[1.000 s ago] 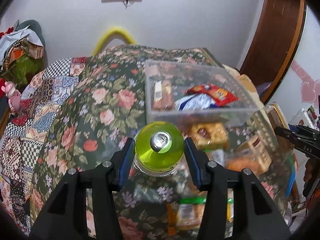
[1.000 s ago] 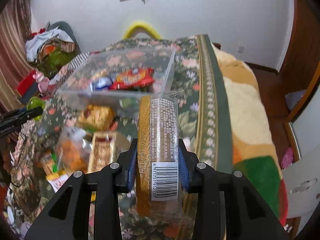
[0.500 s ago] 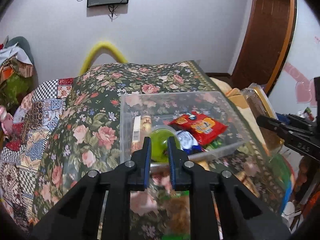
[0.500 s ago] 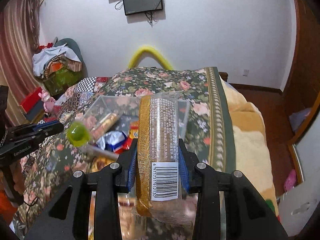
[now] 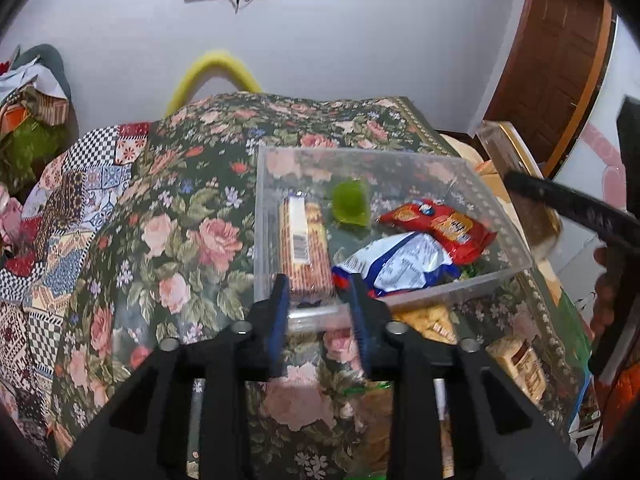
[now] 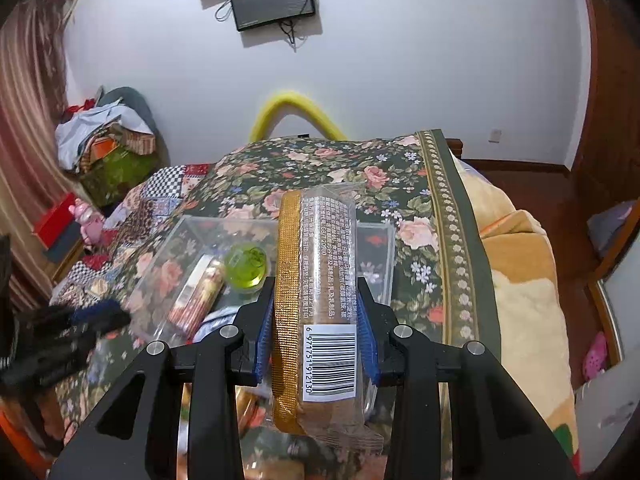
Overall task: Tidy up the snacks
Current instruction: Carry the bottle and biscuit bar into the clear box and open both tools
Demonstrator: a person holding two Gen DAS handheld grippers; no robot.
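A clear plastic bin [image 5: 492, 196] stands on the floral bedspread. It holds a green jelly cup [image 5: 352, 209], a biscuit sleeve [image 5: 305, 248], a red packet [image 5: 438, 224] and a blue-white packet [image 5: 400, 264]. My left gripper [image 5: 319, 300] is open and empty just in front of the bin's near wall. My right gripper [image 6: 316, 320] is shut on a long cracker pack with a gold stripe and barcode [image 6: 320, 272], held above the bin [image 6: 376, 236]. The jelly cup [image 6: 245, 266] also shows in the right wrist view.
Loose snack packs [image 5: 428, 320] lie on the bedspread in front of the bin, with a boxed snack [image 5: 520, 364] to the right. A yellow curved bar [image 5: 218, 72] stands behind the bed. A clothes pile [image 6: 108, 140] sits at far left. The bed's right edge [image 6: 520, 280] drops to wooden floor.
My left gripper carried the green jelly cup to the bin, let it go inside and opened. My right gripper rose with the cracker pack toward the bin.
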